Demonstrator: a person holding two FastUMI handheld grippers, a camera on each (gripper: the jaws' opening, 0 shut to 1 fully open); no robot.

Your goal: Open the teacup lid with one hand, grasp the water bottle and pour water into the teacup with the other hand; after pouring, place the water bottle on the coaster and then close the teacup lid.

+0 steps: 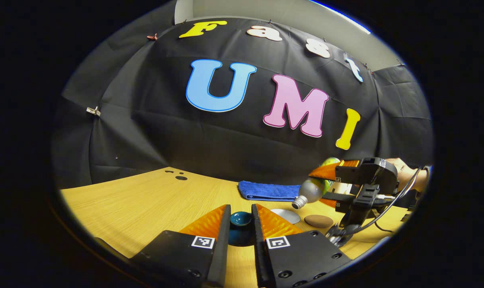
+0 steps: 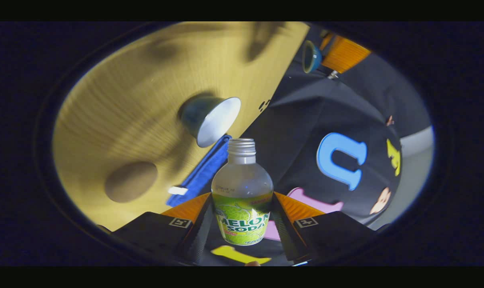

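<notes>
Tilting the water bottle point(image 2: 242, 192) toward the teacup point(image 2: 211, 119), you are clenching it in the right gripper point(image 2: 242, 224), while your left gripper point(image 1: 241, 225) is pinching the lid point(image 1: 241, 219) aside, leaving the coaster point(image 1: 318, 221) free.

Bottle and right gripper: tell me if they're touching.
Touching. In the right gripper view, the right gripper has an orange finger pressed against each side of the bottle at its label, with no gap.
</notes>
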